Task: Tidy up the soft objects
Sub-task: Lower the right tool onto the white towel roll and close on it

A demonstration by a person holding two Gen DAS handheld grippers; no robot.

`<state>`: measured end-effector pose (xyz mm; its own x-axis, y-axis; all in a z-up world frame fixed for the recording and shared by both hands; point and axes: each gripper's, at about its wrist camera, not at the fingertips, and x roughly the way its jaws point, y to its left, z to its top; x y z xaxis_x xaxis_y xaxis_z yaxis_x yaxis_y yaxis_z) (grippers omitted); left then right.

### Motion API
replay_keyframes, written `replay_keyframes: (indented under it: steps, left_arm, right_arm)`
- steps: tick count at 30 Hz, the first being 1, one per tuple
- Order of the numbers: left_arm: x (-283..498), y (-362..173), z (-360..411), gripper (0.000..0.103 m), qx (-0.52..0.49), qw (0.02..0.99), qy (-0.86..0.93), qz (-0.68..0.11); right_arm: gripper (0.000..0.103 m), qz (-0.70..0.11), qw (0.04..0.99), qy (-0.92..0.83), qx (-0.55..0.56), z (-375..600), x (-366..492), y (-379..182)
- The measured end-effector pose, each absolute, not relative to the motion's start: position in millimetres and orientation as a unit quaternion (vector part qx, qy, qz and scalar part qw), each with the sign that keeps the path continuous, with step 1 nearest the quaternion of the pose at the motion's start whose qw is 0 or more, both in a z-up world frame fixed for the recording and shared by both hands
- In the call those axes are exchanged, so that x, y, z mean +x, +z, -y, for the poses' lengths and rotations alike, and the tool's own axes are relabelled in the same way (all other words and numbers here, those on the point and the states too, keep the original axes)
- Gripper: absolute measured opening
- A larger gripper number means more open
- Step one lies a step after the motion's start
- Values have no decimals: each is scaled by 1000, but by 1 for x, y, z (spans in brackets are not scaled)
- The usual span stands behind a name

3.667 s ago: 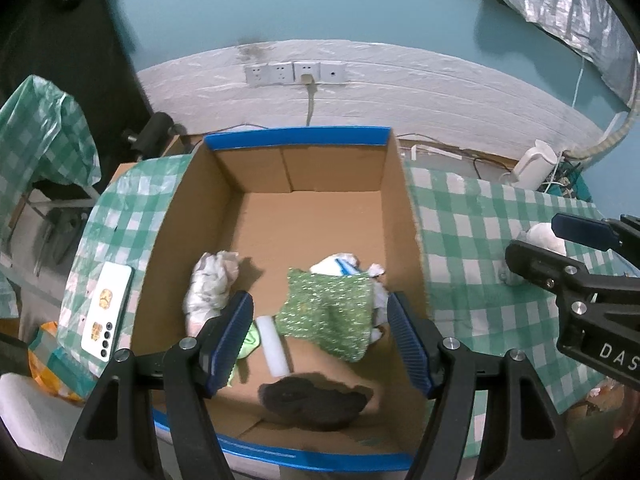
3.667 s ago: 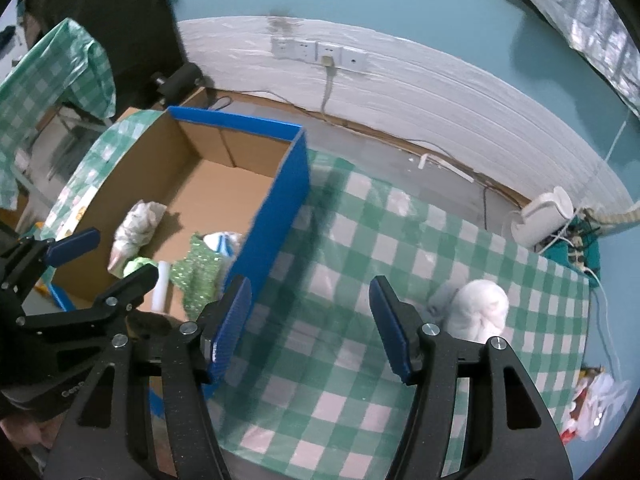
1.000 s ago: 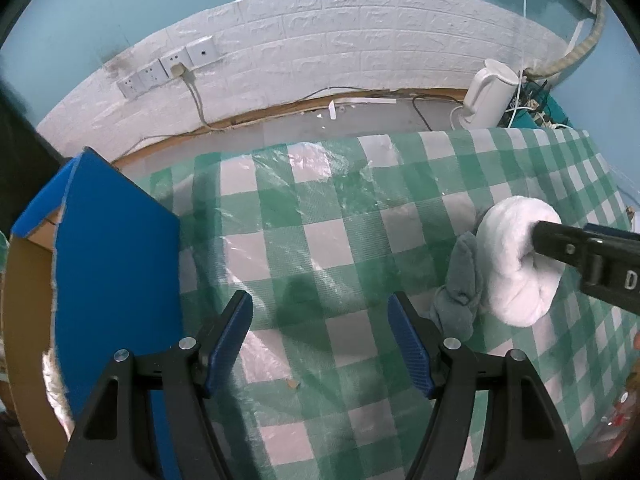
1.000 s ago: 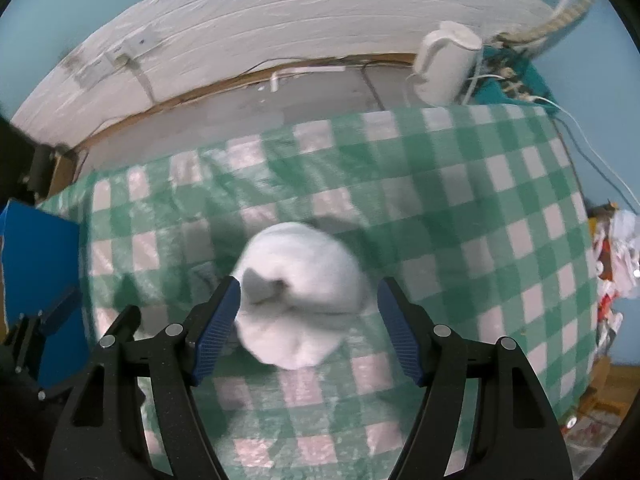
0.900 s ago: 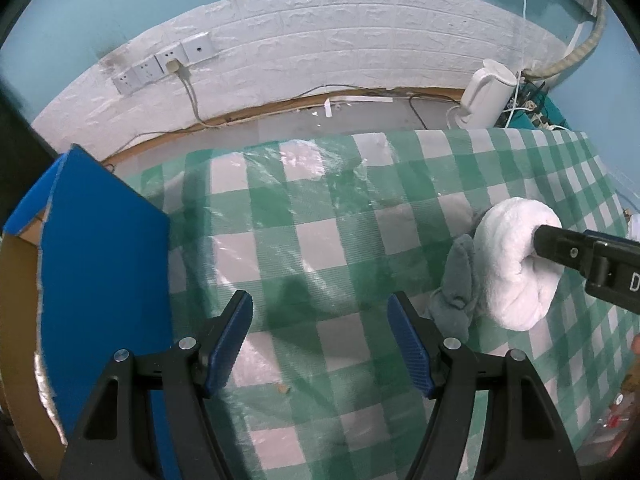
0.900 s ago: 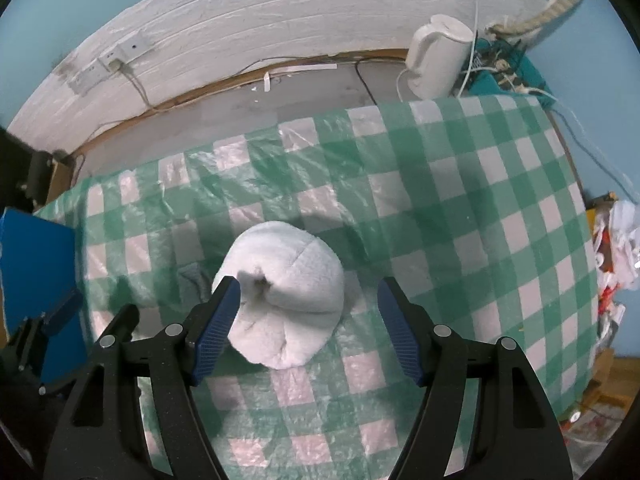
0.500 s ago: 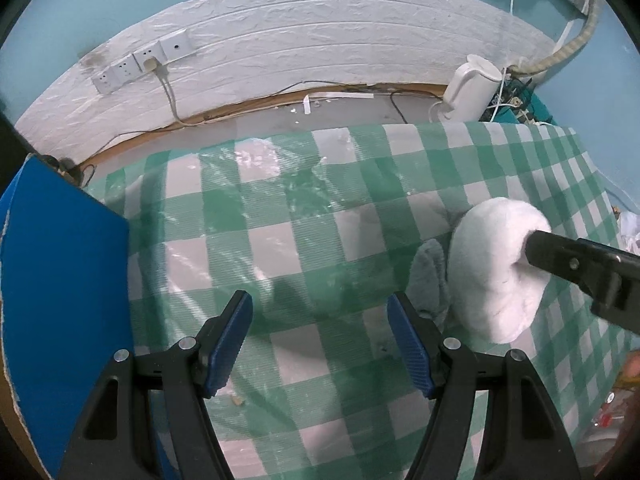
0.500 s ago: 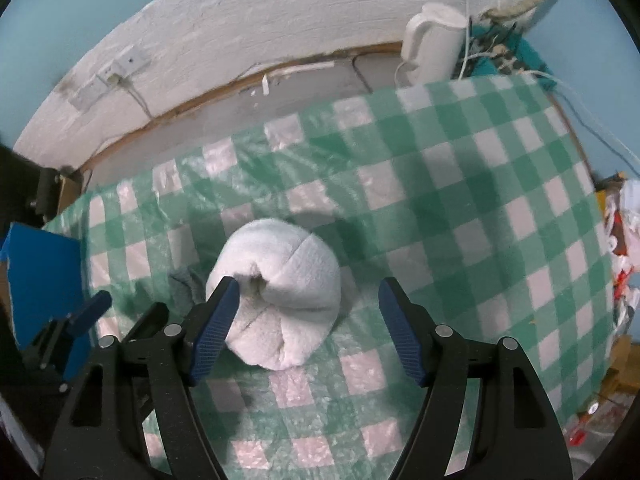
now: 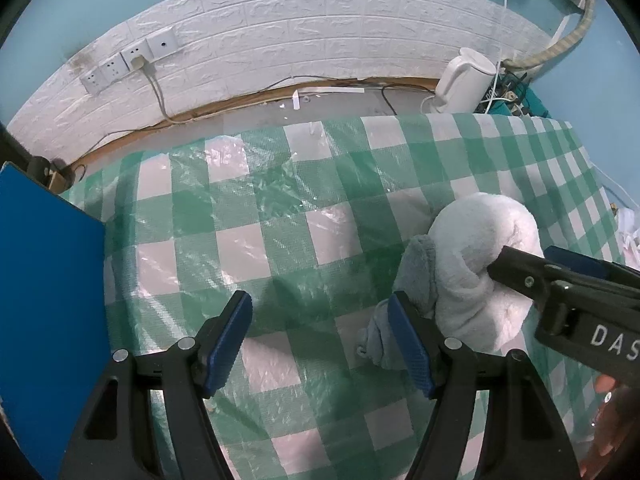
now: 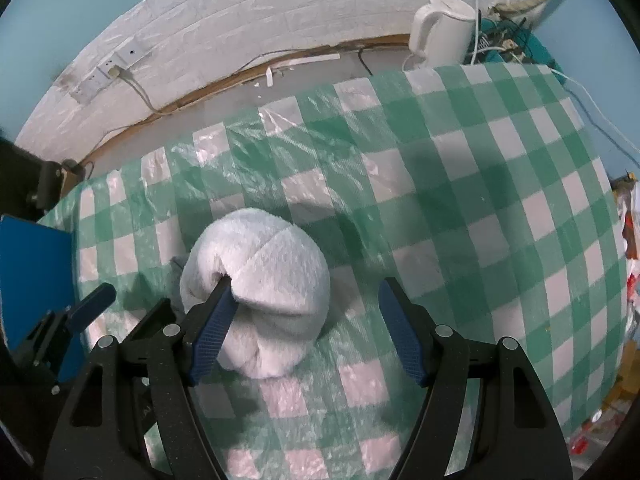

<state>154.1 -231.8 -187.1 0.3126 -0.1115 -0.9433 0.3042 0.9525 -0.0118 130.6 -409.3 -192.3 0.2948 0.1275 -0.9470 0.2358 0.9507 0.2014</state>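
A rolled white fluffy towel (image 10: 264, 288) lies on the green checked tablecloth (image 10: 460, 208). It also shows in the left wrist view (image 9: 480, 264), with a grey cloth (image 9: 416, 280) against its left side. My right gripper (image 10: 306, 332) is open around the towel; its left finger pokes into the towel's fold, the right finger stands clear of it. My left gripper (image 9: 320, 340) is open and empty over the tablecloth, just left of the grey cloth. Its right finger is close to the cloth.
The blue wall of the cardboard box (image 9: 44, 280) stands at the left. A white kettle (image 10: 440, 28) and cables sit on the floor behind the table. A white brick wall with sockets (image 9: 128, 60) is behind.
Both grippers have moved closer to the towel. The right gripper's left finger now sits in the towel's fold. The box has slid further out of view to the left.
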Motion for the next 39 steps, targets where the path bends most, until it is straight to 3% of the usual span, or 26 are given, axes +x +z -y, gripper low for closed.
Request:
replay_keyframes:
  steps: [2, 7, 13, 22, 29, 33, 39]
  left_arm:
    - [155, -188, 232, 73, 83, 805, -129, -572]
    - [155, -188, 229, 73, 72, 802, -131, -579]
    - [154, -189, 218, 73, 64, 799, -128, -584]
    - [148, -184, 217, 74, 67, 801, -137, -579]
    - [143, -184, 225, 75, 77, 799, -148, -578]
    - [142, -183, 227, 75, 82, 800, -146, -576]
    - [142, -185, 222, 76, 76, 801, -138, -577]
  right_arm:
    - [71, -588, 793, -31, 155, 409, 132, -193]
    - [42, -579, 798, 0, 167, 405, 136, -194]
    - [36, -580, 804, -1, 135, 394, 135, -186]
    - [35, -577, 806, -16, 129, 403, 118, -172]
    - [44, -608, 788, -14, 100, 404, 110, -181]
    - [72, -613, 784, -13, 99, 404, 104, -179]
    - [73, -600, 789, -1, 135, 411, 103, -167]
